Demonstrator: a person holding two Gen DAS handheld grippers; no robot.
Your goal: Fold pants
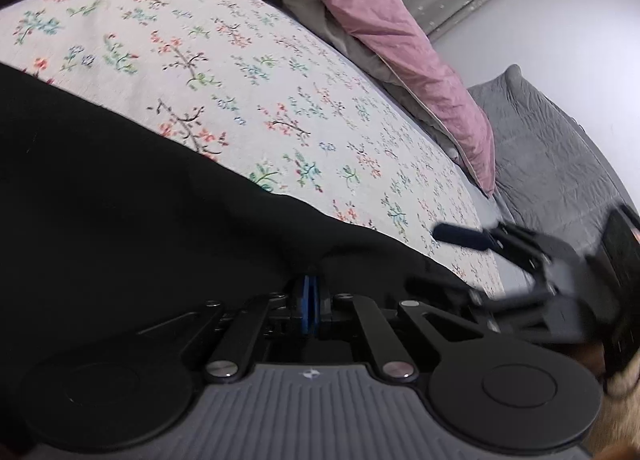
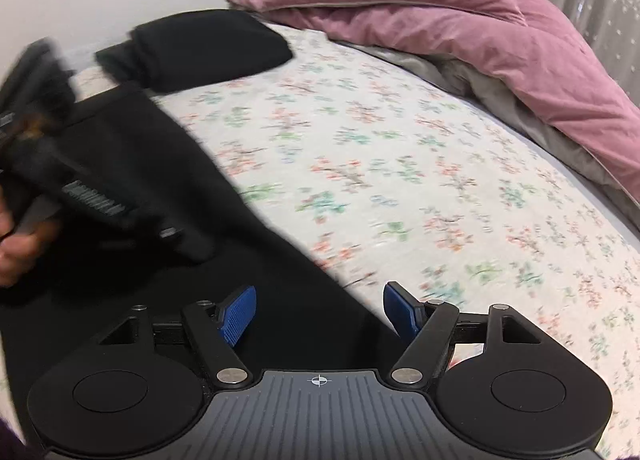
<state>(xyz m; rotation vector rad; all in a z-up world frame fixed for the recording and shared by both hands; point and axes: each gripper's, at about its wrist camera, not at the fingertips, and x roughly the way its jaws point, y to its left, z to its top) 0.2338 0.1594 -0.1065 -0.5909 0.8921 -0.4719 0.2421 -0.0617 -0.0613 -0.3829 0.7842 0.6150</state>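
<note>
**Left claw pinched on pants edge, right claw spread above it**

My left gripper [image 1: 310, 296] has its blue pads pressed together on the edge of the black pants [image 1: 120, 200]; cloth is caught between them; my right gripper [image 2: 320, 312] is spread, blue pads apart, nothing between them, hovering over the pants edge. In the left wrist view the right gripper sits blurred at 3 o'clock, jaws parted. In the right wrist view the left gripper shows blurred at 9 o'clock with my hand [image 2: 16, 248] on it. Pants lie flat over the floral bedsheet [image 2: 400, 160], filling 7 to 10 o'clock; a folded black garment [image 2: 208, 44] lies at 11 o'clock; pink duvet [image 2: 440, 12] is bunched at 1 o'clock.
</note>
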